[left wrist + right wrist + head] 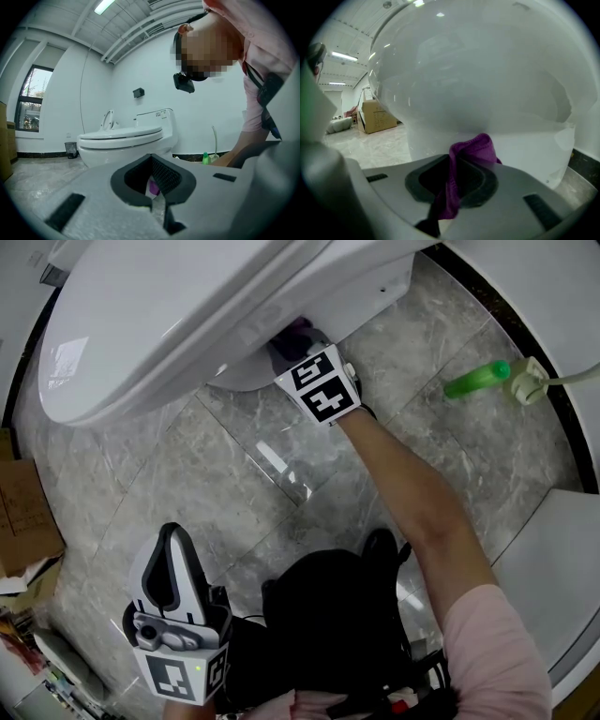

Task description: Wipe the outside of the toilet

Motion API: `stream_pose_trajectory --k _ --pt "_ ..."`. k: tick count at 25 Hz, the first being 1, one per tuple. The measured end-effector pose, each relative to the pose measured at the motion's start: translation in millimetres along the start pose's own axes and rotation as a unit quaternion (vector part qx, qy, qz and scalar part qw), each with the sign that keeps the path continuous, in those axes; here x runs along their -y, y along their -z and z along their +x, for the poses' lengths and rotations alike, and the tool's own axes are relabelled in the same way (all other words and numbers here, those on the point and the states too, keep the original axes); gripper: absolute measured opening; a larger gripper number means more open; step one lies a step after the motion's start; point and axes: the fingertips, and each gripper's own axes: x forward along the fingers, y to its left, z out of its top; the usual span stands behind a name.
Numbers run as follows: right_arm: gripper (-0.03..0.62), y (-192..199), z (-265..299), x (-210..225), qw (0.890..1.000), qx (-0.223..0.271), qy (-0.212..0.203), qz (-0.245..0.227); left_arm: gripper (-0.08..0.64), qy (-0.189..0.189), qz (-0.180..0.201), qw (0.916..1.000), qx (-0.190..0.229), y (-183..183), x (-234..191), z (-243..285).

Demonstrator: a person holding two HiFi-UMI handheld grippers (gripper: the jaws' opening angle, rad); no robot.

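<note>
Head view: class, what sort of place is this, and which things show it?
Probably a bathroom or washroom: a white toilet, a marbled tile floor with a green bottle lying on it, and a purple cloth held at the toilet's side.

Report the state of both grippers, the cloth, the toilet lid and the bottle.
right gripper, shut on the purple cloth.
purple cloth, bunched in the jaws, up against the toilet outer side.
left gripper, shut, empty, held away from the toilet.
toilet lid, closed.
green bottle, on the floor by the wall.
</note>
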Motion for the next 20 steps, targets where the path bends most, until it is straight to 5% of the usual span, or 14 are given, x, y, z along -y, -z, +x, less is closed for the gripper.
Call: stream_pose_trajectory --k 11,20 --pt "0.055 2 14 -43 1.000 -0.003 -0.020 -0.006 0.008 -0.014 0.000 0.9999 0.004 4 -20 -18" --pt "0.055 3 42 -133 0.993 -0.021 -0.106 -0.050 0.008 -0.038 0.003 0.9993 -0.002 11 -41 -39"
